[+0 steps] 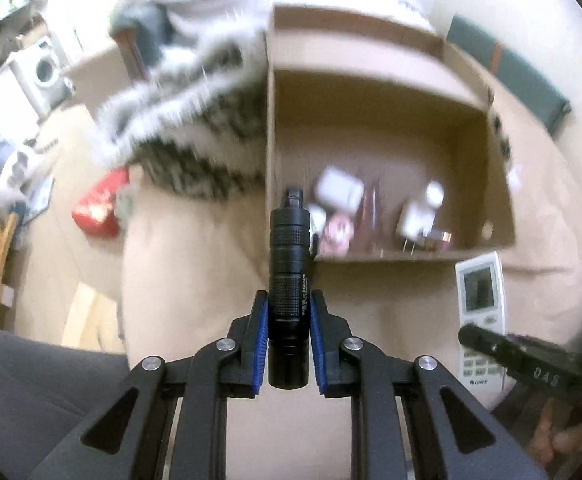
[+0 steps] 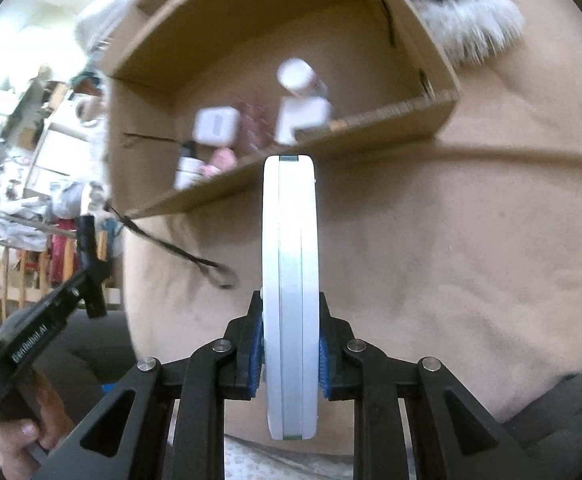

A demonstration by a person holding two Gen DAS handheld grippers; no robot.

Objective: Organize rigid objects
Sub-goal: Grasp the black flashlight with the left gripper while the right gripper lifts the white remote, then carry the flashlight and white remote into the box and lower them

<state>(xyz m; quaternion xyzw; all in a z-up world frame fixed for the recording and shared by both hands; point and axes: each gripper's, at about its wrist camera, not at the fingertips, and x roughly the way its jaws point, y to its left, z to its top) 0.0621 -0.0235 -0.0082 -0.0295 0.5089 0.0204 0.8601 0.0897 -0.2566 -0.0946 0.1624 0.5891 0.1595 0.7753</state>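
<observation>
My left gripper [image 1: 289, 312] is shut on a black flashlight [image 1: 289, 280], held upright above the tan surface, just in front of the near left corner of an open cardboard box [image 1: 371, 120]. My right gripper [image 2: 289, 312] is shut on a white remote control [image 2: 289, 280], seen edge-on, held before the box's near wall [image 2: 331, 140]. The same remote [image 1: 481, 292] and the right gripper's body show at the right of the left wrist view. The box holds white chargers [image 1: 339, 190], a white bottle [image 2: 301, 76] and pink items [image 1: 337, 232].
A fuzzy black-and-white striped cloth [image 1: 195, 120] lies left of the box. A red packet [image 1: 101, 208] lies beside it. A black cord loop [image 2: 211, 268], the flashlight's strap, hangs over the tan surface. Shelves and a washing machine [image 1: 45, 68] stand in the far left background.
</observation>
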